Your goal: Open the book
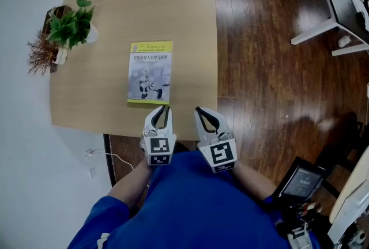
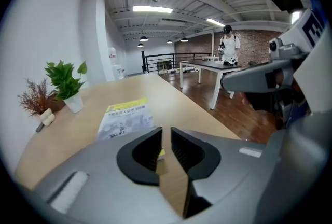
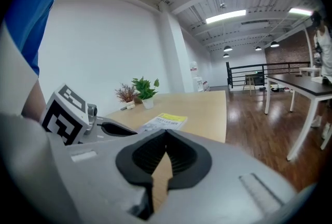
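Observation:
A closed book (image 1: 150, 72) with a yellow-banded grey cover lies flat on the light wooden table (image 1: 173, 6), its spine toward the left. Both grippers hover at the table's near edge, just short of the book's near end. My left gripper (image 1: 163, 109) points at the book's near right corner; in the left gripper view its jaws (image 2: 166, 134) stand a narrow gap apart with nothing between them, the book (image 2: 124, 116) ahead. My right gripper (image 1: 199, 110) sits to the right of it, fingertips touching and empty (image 3: 166, 134), with the book (image 3: 165, 122) ahead to the left.
A green potted plant (image 1: 72, 26) and a reddish dried plant (image 1: 41, 55) stand at the table's left edge. Dark wood floor lies to the right, with white desk legs (image 1: 323, 26) and a screen (image 1: 300, 181). A person (image 2: 229, 46) stands far off.

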Tool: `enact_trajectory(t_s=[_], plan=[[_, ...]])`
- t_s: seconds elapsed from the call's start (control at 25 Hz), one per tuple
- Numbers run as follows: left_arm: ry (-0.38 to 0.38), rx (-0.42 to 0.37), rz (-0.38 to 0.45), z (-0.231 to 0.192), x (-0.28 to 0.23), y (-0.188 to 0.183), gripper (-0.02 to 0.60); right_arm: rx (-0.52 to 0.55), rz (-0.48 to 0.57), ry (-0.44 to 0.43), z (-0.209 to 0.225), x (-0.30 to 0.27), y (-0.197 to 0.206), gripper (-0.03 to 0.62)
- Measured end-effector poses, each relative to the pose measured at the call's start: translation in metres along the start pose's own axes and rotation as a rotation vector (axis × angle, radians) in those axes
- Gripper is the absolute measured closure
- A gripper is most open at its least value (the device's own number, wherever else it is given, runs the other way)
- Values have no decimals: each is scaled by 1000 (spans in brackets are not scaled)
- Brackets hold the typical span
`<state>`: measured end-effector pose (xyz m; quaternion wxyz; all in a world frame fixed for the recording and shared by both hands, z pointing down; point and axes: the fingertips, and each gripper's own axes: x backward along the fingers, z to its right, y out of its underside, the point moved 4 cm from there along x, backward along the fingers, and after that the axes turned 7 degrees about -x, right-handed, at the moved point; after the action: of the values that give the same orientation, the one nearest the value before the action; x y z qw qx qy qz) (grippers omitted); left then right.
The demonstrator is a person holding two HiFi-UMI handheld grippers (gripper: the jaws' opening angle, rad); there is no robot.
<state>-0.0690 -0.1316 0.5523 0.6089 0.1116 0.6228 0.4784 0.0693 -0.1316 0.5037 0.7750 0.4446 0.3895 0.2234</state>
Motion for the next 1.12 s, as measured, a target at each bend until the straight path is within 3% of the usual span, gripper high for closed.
enact_trajectory(t_s=[0.04, 0.16, 0.32, 1.12], plan=[[14, -20, -21, 3, -6, 5, 482, -8, -9, 3, 1, -1, 2, 591], [24, -92, -84, 9, -20, 21, 443, -21, -33, 6, 4, -2, 11, 591], [9, -162, -136, 9, -37, 36, 440, -24, -52, 4, 9, -6, 19, 591], [-6, -285, -229, 3, -66, 46, 436, -48, -59, 10, 17, -14, 23, 591]])
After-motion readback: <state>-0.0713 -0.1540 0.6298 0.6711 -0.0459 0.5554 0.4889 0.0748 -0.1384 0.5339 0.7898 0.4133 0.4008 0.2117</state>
